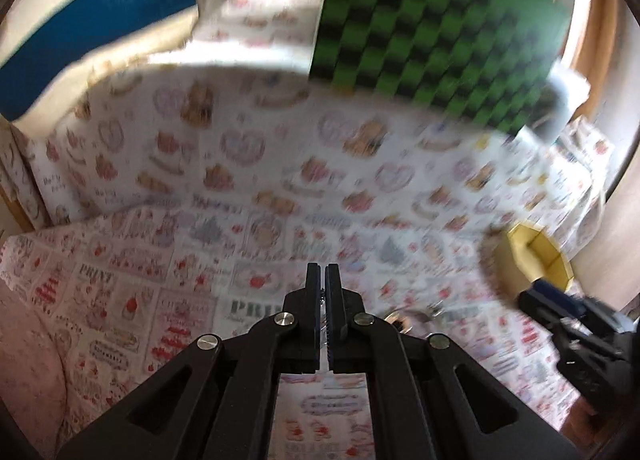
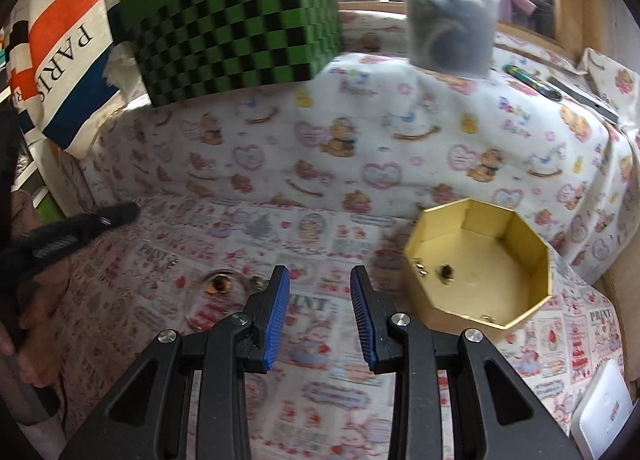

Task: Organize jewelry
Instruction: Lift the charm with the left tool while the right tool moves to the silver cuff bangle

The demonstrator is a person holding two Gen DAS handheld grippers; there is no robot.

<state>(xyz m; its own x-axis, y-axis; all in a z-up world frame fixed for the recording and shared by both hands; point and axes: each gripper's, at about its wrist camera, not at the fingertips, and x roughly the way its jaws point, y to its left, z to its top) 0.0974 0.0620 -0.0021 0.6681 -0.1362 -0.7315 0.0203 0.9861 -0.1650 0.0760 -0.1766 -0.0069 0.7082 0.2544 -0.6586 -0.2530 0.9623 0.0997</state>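
A gold octagonal box [image 2: 516, 244] stands open on the patterned cloth at right, with a dark-stoned piece [image 2: 445, 272] and small earrings [image 2: 420, 266] inside. It also shows in the left wrist view [image 1: 532, 260]. A ring with an amber stone [image 2: 218, 284] lies on the cloth just left of my right gripper [image 2: 320, 280], which is open and empty. My left gripper [image 1: 323, 276] has its jaws together above the cloth; a thin metallic bit seems pinched between them. Its tip shows in the right wrist view [image 2: 116, 215]. The left wrist view is blurred.
A green and black checkered box [image 2: 228, 27] stands at the back on a raised ledge, beside a grey plastic tub [image 2: 452, 15]. A striped bag [image 2: 64, 59] is at far left. A white device [image 2: 604, 424] lies at the lower right. A pen [image 2: 532, 81] lies on the ledge.
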